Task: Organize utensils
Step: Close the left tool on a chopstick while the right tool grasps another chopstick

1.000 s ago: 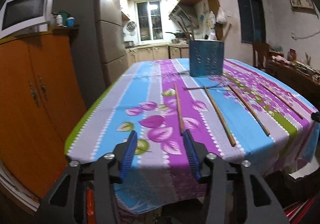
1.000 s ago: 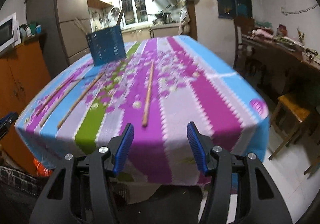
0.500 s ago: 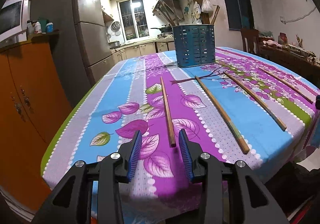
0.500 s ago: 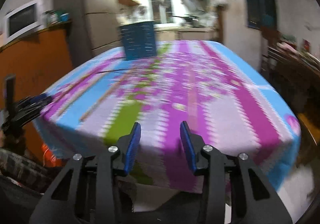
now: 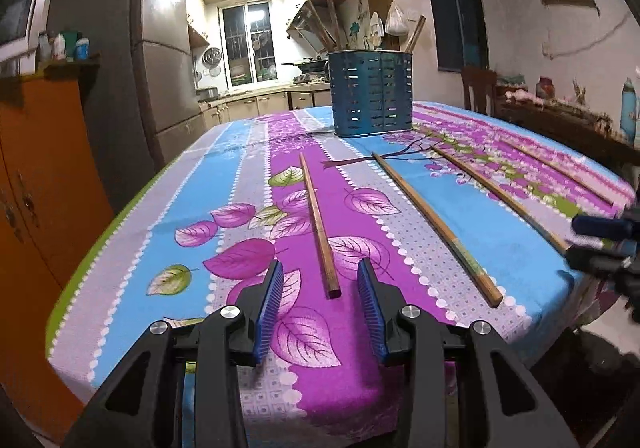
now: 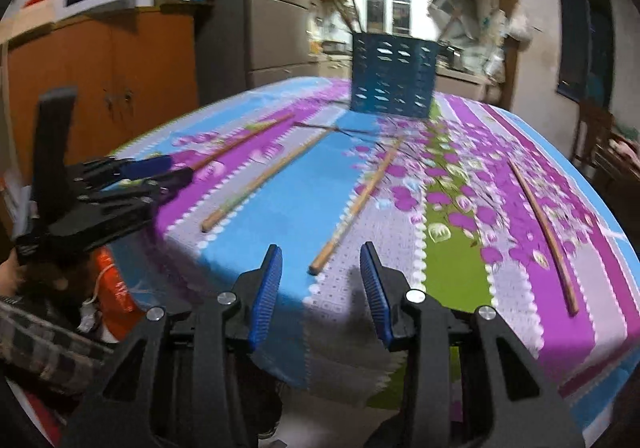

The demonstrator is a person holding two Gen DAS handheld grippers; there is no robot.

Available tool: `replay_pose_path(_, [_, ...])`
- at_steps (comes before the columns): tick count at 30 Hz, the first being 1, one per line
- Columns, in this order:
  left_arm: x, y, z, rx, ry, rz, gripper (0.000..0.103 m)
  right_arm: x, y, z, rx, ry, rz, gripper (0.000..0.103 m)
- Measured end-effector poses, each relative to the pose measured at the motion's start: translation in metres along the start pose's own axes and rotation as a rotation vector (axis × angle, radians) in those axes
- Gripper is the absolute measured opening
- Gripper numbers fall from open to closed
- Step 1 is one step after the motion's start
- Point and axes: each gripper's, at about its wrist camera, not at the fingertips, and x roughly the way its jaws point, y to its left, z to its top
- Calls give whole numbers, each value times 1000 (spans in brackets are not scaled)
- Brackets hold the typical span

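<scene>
Both sets of tongs stand parted over the near edge of a floral tablecloth (image 5: pixel 256 176), gripping nothing. In the left wrist view, the left gripper (image 5: pixel 320 290) frames the near tip of a wooden chopstick (image 5: pixel 318 224) lying at centre frame, its pads clear of the wood. In the right wrist view, the right gripper (image 6: pixel 320 276) is lined up likewise behind another chopstick (image 6: pixel 352 208), though blur leaves contact hard to judge. More chopsticks lie fanned across the cloth. A blue slotted utensil holder (image 5: pixel 372 94) stands upright at upper centre, sticks already inside.
</scene>
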Motion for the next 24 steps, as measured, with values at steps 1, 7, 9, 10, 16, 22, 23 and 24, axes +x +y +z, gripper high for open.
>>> replay_pose_path(1, [1, 2, -1, -16, -2, -7, 40, 2, 0, -1, 19, 4, -13, 39])
replay_pose_path(7, [2, -1, -3, -43, -25, -37, 23, 3, 4, -1, 72, -6, -86, 23])
replay_pose_path(9, [1, -4, -4, -34, -33, -31, 22, 4, 6, 0, 82, -6, -103, 18])
replay_pose_path(10, [1, -4, -4, -37, -35, -33, 22, 6, 7, 1, 93, -5, -109, 18])
replay_pose_path(16, [0, -4, -7, -34, -50, -43, 17, 8, 2, 3, 144, 3, -131, 6])
replay_pose_path(22, [0, 3, -7, -64, -51, -61, 9, 5, -10, 3, 224, 8, -134, 5])
replay_pose_path(23, [1, 3, -6, -68, -49, -65, 9, 2, -12, 3, 234, 3, -140, 5])
replay_pose_path(24, [1, 4, -6, -69, -47, -66, 8, 0, -14, 3, 241, -3, -147, 5])
